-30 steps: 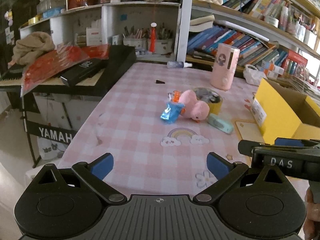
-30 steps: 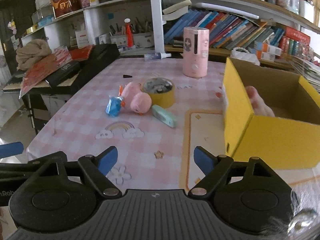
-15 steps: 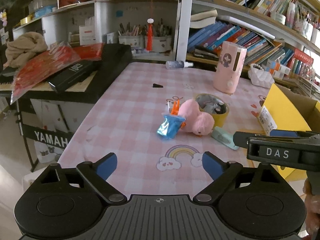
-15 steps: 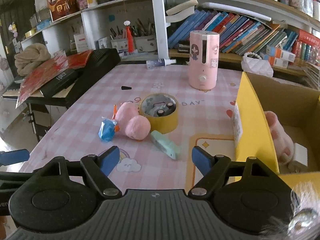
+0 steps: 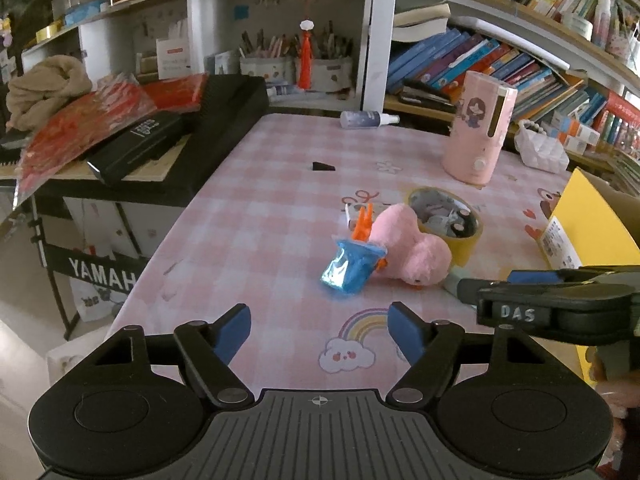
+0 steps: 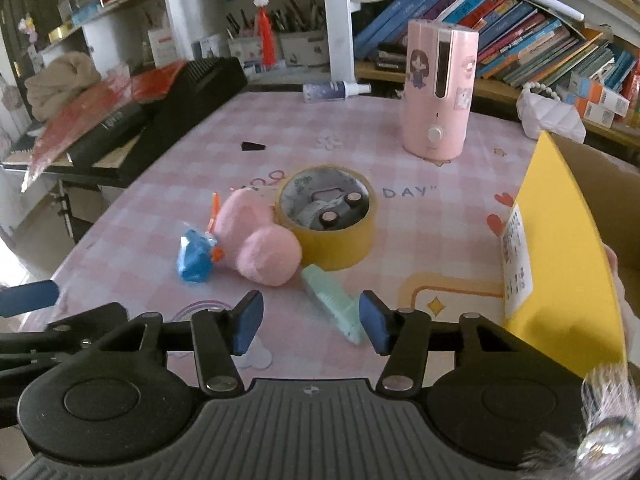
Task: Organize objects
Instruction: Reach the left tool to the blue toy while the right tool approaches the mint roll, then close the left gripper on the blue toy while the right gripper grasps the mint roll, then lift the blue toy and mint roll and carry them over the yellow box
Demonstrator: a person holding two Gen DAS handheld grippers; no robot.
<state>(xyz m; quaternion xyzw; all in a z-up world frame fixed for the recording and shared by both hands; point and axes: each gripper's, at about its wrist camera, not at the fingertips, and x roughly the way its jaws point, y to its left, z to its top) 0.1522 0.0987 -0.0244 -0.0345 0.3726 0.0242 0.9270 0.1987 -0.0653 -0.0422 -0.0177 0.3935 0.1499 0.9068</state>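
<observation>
On the pink checked tablecloth lie a blue wrapped packet, a pink plush toy, a yellow tape roll with small items inside, and a mint green case. My left gripper hovers short of the blue packet, jaws closing, nothing between them. My right gripper hangs over the near end of the mint case, jaws closing, pads not touching it. The right gripper's side also crosses the left wrist view's right edge.
A yellow cardboard box stands open at the right, a pink plush shape at its inner edge. A pink humidifier, a spray bottle and a small black piece sit farther back. A keyboard borders the left.
Both grippers have moved forward toward the cluster of objects, which now looks larger. Both pairs of jaws have narrowed, the right one more.
</observation>
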